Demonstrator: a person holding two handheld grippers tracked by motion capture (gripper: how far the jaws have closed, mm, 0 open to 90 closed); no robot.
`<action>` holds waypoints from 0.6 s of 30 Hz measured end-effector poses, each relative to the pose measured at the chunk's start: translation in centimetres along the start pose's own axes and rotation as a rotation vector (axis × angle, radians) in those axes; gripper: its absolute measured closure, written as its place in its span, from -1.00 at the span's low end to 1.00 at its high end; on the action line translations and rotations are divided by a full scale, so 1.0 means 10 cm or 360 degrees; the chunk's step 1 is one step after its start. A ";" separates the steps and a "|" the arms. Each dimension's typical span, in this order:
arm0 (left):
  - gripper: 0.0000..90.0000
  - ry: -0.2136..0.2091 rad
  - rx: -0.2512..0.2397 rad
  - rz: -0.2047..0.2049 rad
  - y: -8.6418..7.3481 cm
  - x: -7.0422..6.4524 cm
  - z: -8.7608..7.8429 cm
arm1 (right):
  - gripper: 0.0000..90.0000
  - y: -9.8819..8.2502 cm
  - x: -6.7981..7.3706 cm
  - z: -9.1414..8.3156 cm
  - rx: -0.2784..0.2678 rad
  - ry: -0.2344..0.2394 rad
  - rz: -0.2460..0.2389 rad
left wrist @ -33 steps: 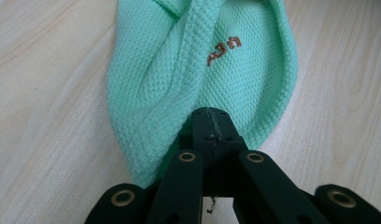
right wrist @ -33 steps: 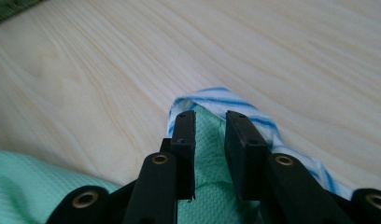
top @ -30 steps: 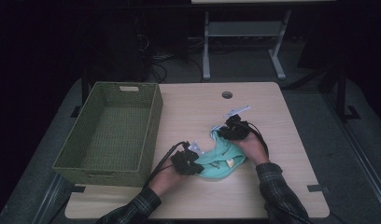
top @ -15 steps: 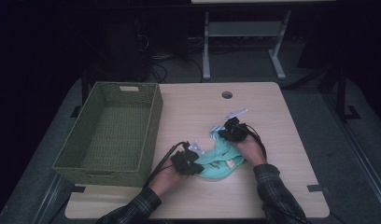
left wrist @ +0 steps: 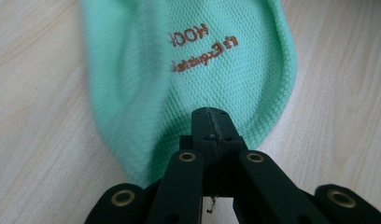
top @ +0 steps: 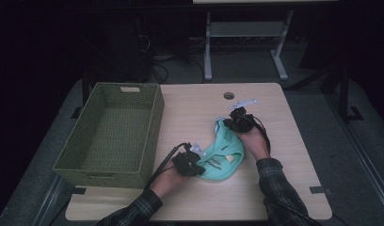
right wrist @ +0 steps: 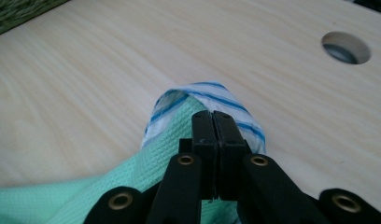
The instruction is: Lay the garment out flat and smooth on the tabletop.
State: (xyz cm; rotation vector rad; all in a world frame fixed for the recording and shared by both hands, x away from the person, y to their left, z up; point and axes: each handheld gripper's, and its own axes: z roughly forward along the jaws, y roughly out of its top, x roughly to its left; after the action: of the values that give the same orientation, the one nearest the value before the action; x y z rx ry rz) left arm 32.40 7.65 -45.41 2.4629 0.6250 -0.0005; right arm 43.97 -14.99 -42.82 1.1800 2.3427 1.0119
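A mint-green knit garment (top: pixel 224 151) with brown stitched lettering lies crumpled on the wooden table (top: pixel 195 108), right of centre. My left gripper (top: pixel 196 165) is shut on its near left edge; in the left gripper view the jaws (left wrist: pixel 211 117) pinch the green cloth (left wrist: pixel 188 70). My right gripper (top: pixel 231 124) is shut on the garment's far end and holds it a little above the tabletop. In the right gripper view the closed jaws (right wrist: pixel 214 120) clamp the white, blue-striped trim (right wrist: pixel 212 93) where it meets the green fabric (right wrist: pixel 172 135).
A green woven basket (top: pixel 156 123) stands on the left side of the table, with nothing inside it. A round cable hole (top: pixel 228 95) sits near the far edge, also seen in the right gripper view (right wrist: pixel 346 47). A metal stand's legs (top: pixel 208 56) are behind the table.
My right gripper has risen slightly and moved away from me, lifting the garment's far end. The left gripper has stayed where it was.
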 end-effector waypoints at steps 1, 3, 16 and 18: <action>0.99 0.0001 0.0001 0.0001 0.00 0.00 0.00 | 0.97 0.02 -0.02 0.00 0.0000 -0.0011 0.0002; 0.99 0.0004 0.0003 0.0006 0.00 0.00 0.00 | 0.97 0.07 -0.05 0.01 -0.0005 -0.0020 0.0009; 0.99 -0.0003 -0.0001 0.0006 0.00 0.00 0.00 | 0.97 0.16 -0.19 0.26 0.0011 -0.0072 0.0080; 0.99 -0.0004 0.0002 0.0004 0.00 0.00 0.00 | 0.95 0.17 -0.20 0.27 -0.0005 -0.0071 0.0086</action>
State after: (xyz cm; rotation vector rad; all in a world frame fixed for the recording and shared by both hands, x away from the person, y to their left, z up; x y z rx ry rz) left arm 32.39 7.65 -45.36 2.4643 0.6207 -0.0029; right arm 47.61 -14.68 -43.50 1.2583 2.2852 0.9961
